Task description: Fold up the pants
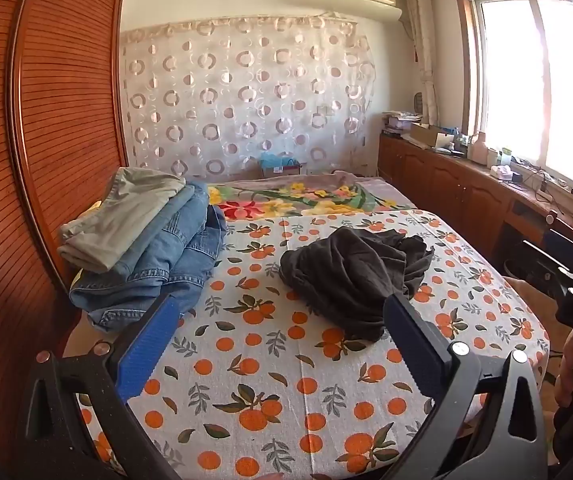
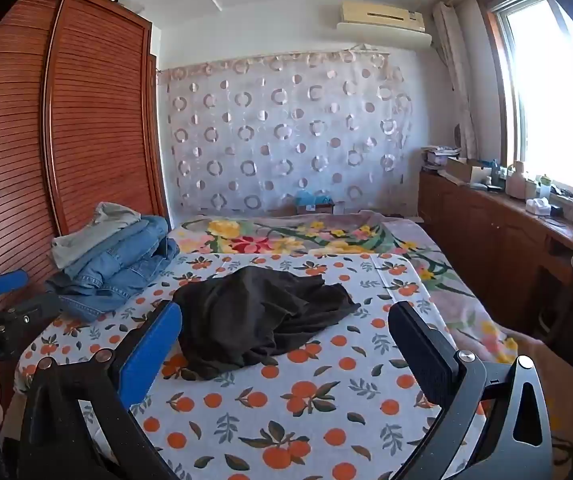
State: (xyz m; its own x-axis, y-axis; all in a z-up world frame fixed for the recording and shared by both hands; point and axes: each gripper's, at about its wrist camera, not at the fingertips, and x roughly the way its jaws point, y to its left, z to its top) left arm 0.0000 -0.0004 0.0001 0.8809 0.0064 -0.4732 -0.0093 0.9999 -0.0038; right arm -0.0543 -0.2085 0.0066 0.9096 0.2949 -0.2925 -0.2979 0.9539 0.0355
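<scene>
While both of my grippers hang above the near end of the bed, neither touches anything. My left gripper [image 1: 274, 312] has its jaws spread wide with only the orange-print sheet [image 1: 286, 380] between them, and my right gripper [image 2: 284, 320] is spread just as wide. Crumpled in a heap on that sheet lie the black pants [image 1: 350, 276], about mid-bed, ahead of both grippers; in the right wrist view the pants [image 2: 254, 316] sit between the fingertips but beyond them, apart from the pads. At the left edge of the bed, by the wardrobe [image 1: 46, 120], I see a stack of folded clothes [image 1: 146, 248]: blue jeans with a grey-green piece on top, well apart from the pants. Beyond the sheet lies a floral blanket [image 1: 306, 196]. A window [image 1: 526, 80] lights the room from the right.
</scene>
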